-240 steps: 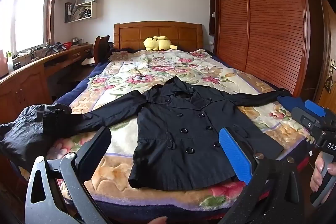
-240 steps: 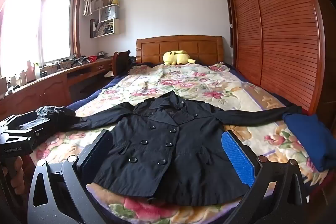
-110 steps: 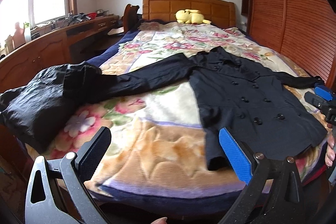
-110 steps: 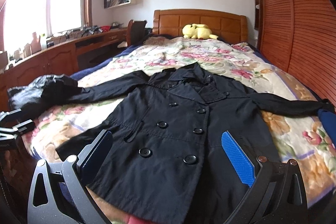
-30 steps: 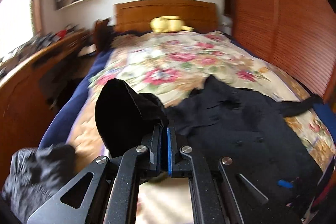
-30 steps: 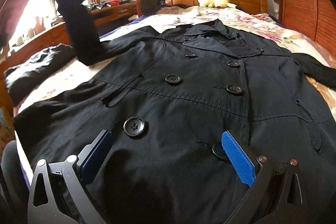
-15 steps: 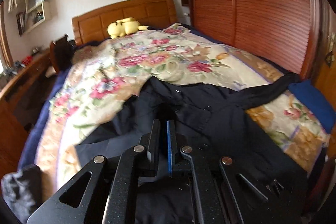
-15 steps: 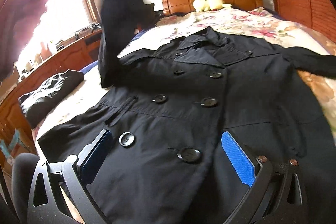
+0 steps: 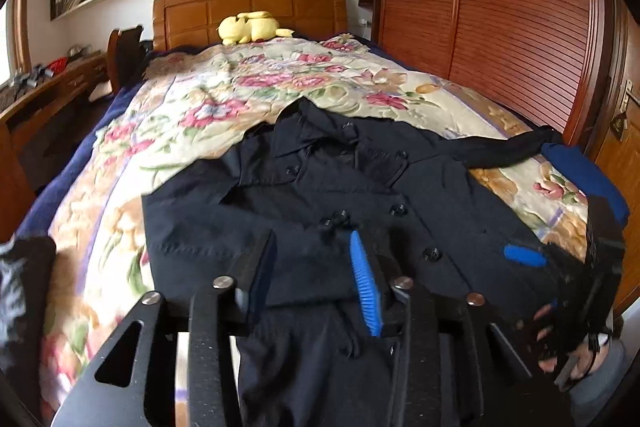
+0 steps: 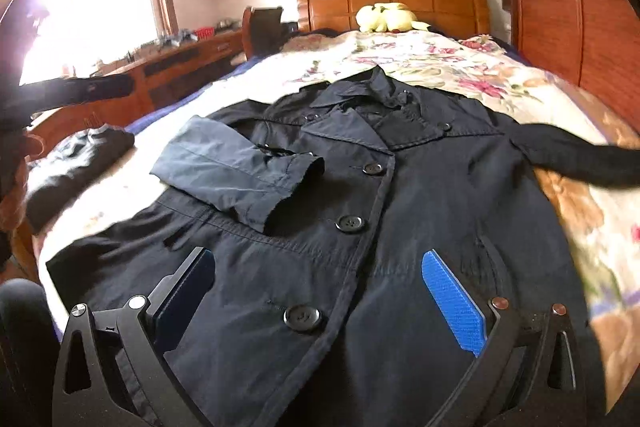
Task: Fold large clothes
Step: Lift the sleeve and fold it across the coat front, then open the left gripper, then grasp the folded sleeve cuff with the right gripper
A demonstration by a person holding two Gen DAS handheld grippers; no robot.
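Your black coat [image 10: 400,227] lies face up, buttons showing, across the foot end of the bed [image 9: 192,99], collar toward the headboard and hem at the foot edge nearest you. That flat spread is what makes a clean fold possible. One sleeve [image 10: 240,175] is laid across the chest, its cuff stopping just short of the button row, so that side is squared off. The other sleeve [image 10: 576,155] stretches out toward the wardrobe-side edge of the bed, where a blue folded garment [image 9: 580,171] sits; by the look of it, that sleeve is the next thing to bring in.

Your left hand-held gripper [image 9: 312,275] hovers low over the coat's midsection, angled down along the garment, its jaws parted and holding nothing, cloth visible between them. Your right hand-held gripper [image 10: 320,291] sits low over the hem near the foot edge, pointing up the coat's centre line toward the collar, jaws wide apart and empty. A dark bundle [image 10: 76,163] rests near the window-side edge, apart from the coat.
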